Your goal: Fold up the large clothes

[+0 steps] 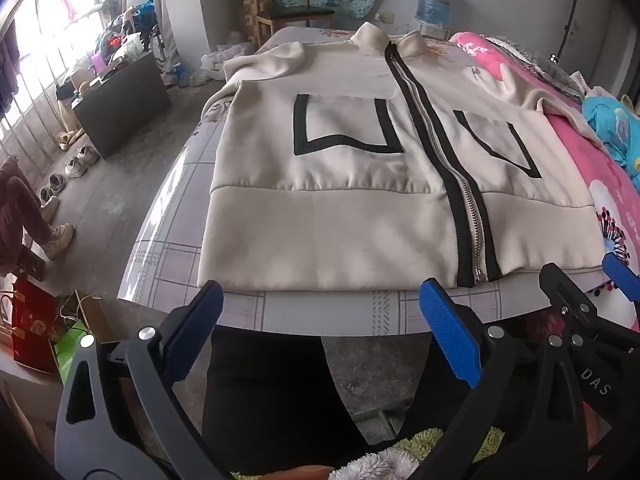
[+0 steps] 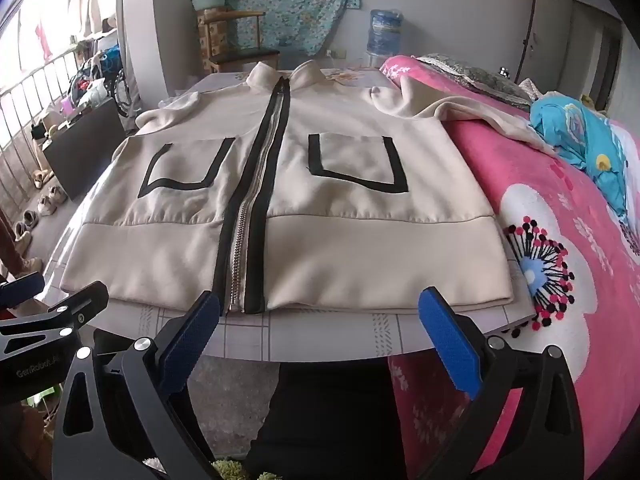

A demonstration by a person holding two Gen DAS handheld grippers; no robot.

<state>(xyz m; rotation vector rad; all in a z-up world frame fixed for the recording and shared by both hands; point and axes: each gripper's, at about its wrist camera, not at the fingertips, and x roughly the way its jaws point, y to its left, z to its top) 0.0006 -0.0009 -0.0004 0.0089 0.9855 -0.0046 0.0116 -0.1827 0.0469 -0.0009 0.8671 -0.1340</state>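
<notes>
A pale checked table (image 1: 320,312) fills the foreground of a cluttered room. Nearest, the left gripper (image 1: 320,320) and right gripper (image 2: 320,320) hang just short of its edge, blue pads spread wide, holding nothing. Beyond lies a cream jacket (image 2: 340,200), flat and zipped, with black-trimmed pockets. A pink floral blanket (image 2: 560,280) lies beside it; a wooden chair (image 1: 288,12) stands behind.

both tongs (image 1: 320,320) (image 2: 320,326) have black frames, silver rivets and blue textured pads (image 1: 450,332); the person wears black trousers (image 1: 272,392).
</notes>
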